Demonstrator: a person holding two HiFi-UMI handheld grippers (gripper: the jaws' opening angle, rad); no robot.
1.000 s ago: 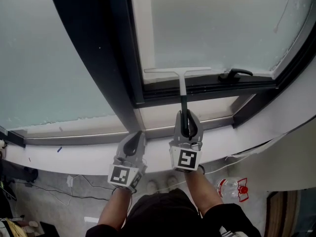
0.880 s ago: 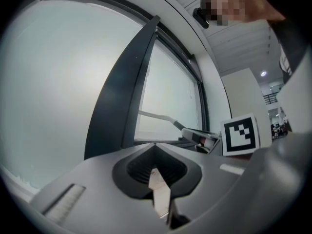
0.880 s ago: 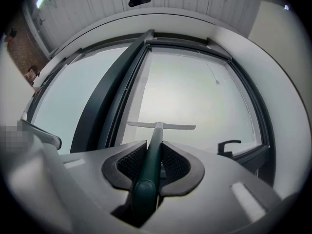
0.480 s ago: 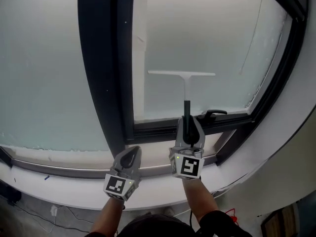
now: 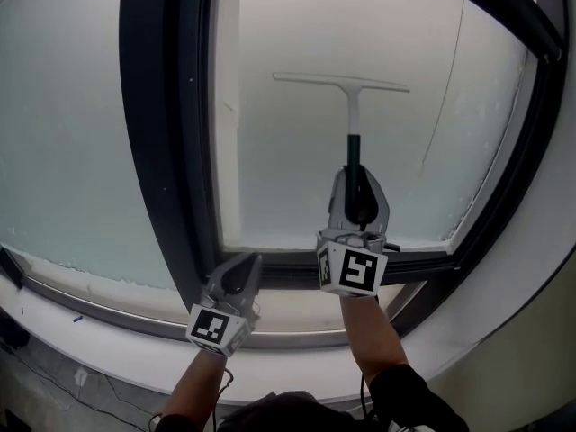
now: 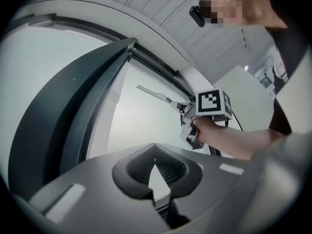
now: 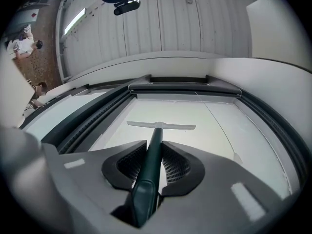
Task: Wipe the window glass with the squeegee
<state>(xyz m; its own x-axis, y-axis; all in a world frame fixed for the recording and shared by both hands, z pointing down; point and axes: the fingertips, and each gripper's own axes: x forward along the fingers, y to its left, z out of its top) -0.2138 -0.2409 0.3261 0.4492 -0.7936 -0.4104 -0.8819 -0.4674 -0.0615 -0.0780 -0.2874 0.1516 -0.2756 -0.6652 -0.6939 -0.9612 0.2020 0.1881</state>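
Observation:
The squeegee (image 5: pixel 344 85) has a pale T-shaped blade and a dark green handle (image 7: pixel 150 167). Its blade lies high on the frosted window glass (image 5: pixel 297 160). My right gripper (image 5: pixel 359 198) is shut on the handle, held up in front of the pane. In the right gripper view the blade (image 7: pixel 161 126) sits ahead of the jaws, against the glass (image 7: pixel 204 130). My left gripper (image 5: pixel 236 279) hangs lower left, by the bottom of the dark frame, shut with nothing in it. The left gripper view shows its jaws (image 6: pixel 155 172) closed and the right gripper (image 6: pixel 202 112) beyond.
A wide dark mullion (image 5: pixel 162 124) stands left of the pane, with another frosted pane (image 5: pixel 54 133) past it. A dark frame (image 5: pixel 531 106) curves down the right side. The white sill (image 5: pixel 117 336) runs below.
My right gripper has carried the squeegee upward, from the bottom of the pane near the window handle to high on the glass. The left gripper rose a little.

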